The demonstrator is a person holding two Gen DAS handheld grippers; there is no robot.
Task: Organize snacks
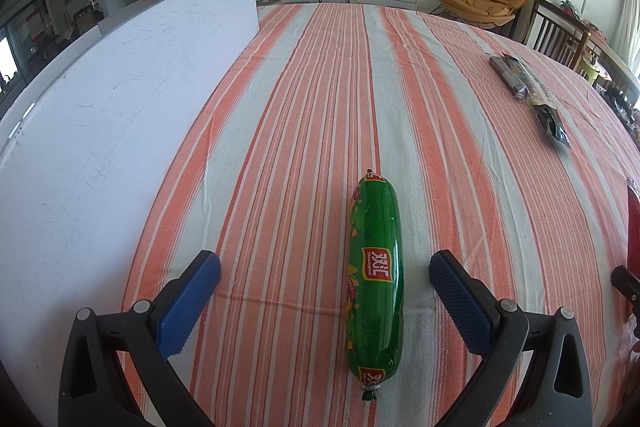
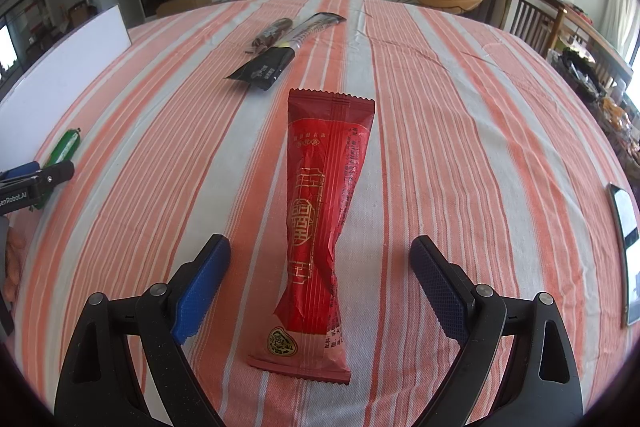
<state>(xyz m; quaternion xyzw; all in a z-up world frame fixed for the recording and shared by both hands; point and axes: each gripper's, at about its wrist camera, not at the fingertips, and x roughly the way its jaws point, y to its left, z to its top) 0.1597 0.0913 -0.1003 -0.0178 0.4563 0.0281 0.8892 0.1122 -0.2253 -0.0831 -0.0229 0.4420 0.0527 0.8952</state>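
A green sausage [image 1: 375,277] lies lengthwise on the striped tablecloth between the fingers of my open left gripper [image 1: 325,267], nearer the right finger, touching neither. It also shows at the left of the right wrist view [image 2: 66,145]. A long red snack packet [image 2: 320,227] lies lengthwise between the fingers of my open right gripper [image 2: 320,253], untouched. Its edge shows in the left wrist view [image 1: 633,227]. A black snack packet [image 2: 288,51] and a dark sausage [image 2: 272,31] lie together farther back, also in the left wrist view [image 1: 532,95].
A large white board [image 1: 120,99] stands along the table's left side. A phone [image 2: 626,247] lies at the right table edge. Chairs and a cluttered side table stand at the right. The left gripper's body [image 2: 36,183] shows at the left of the right wrist view.
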